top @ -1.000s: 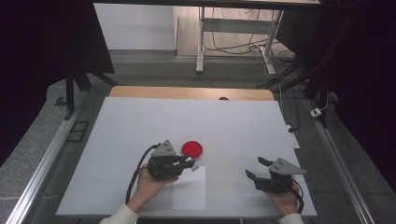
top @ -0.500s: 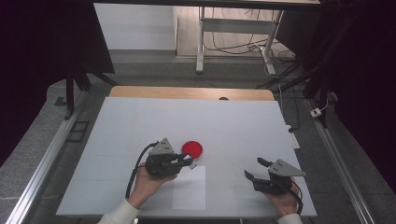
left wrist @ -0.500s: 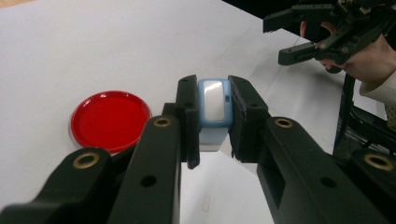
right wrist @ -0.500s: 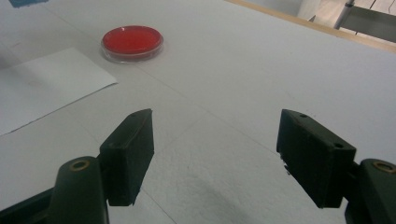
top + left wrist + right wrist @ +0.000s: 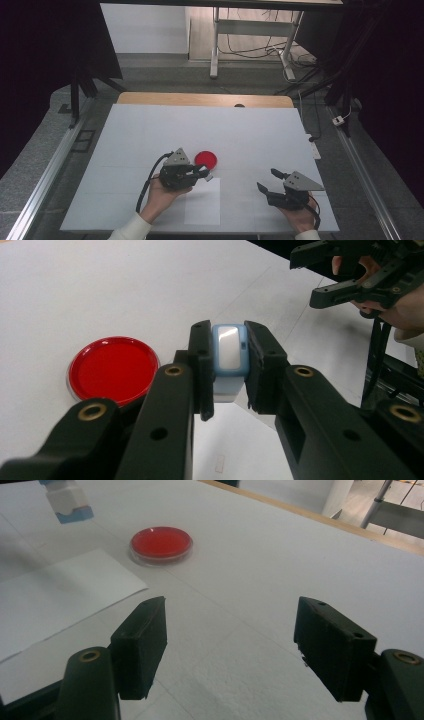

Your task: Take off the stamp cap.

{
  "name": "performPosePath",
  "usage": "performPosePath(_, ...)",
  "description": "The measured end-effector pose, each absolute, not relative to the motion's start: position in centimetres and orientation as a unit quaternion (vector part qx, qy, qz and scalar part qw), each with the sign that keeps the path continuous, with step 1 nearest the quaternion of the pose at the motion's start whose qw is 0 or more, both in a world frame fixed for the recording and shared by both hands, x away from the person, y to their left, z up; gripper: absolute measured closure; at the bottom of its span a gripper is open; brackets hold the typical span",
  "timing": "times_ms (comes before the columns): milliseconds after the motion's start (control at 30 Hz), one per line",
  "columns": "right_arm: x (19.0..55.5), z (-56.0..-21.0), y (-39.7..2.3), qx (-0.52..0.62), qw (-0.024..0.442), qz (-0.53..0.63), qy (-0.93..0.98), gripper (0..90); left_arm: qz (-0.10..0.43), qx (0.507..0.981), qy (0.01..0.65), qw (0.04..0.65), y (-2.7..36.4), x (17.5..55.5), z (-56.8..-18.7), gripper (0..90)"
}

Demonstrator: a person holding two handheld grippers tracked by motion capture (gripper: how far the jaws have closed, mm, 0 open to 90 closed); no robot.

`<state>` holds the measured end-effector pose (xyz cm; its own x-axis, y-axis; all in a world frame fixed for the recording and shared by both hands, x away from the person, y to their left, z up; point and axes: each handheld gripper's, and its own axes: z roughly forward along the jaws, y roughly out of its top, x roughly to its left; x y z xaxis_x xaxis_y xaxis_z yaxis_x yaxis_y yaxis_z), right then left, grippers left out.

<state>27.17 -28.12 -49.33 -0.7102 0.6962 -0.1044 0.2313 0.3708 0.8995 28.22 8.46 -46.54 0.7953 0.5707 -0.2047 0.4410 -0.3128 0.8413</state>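
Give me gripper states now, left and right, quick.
Left gripper: closed on a small blue and white block, held above the table.
Right gripper: open, holding nothing.

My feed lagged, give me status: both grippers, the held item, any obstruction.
Left gripper shut on small blue-and-white block, held above the table. Right gripper open, empty. Red round dish beside the left gripper, white paper sheet below it. Nothing blocking.

Glossy red plastic dish, matt white table cover, smooth paper sheet.
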Motion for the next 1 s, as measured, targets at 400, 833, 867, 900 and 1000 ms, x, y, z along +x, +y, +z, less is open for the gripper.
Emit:
performPosePath(400, 26.5, -49.0, -26.4, 0.288, 0.240, 0.489, 0.788, 29.1, 0.064, 0.810, 0.311, 0.494, 8.1, 28.0, -46.7, 74.9)
performPosePath(833, 26.2, -49.2, -24.8, 0.272, 0.233, 0.484, 0.799, 29.3, 0.062, 0.809, 0.313, 0.494, 7.8, 27.9, -46.9, 74.9)
performPosePath(867, 26.2, -49.2, -24.7, 0.272, 0.230, 0.485, 0.799, 29.3, 0.062, 0.809, 0.313, 0.494, 7.8, 27.9, -46.9, 74.9)
performPosePath(900, 26.2, -49.2, -24.6, 0.271, 0.228, 0.487, 0.798, 29.3, 0.062, 0.808, 0.314, 0.494, 7.8, 27.9, -46.9, 74.9)
performPosePath(1000, 26.4, -49.0, -24.2, 0.274, 0.222, 0.493, 0.796, 29.3, 0.061, 0.807, 0.314, 0.496, 7.9, 28.0, -46.9, 74.9)
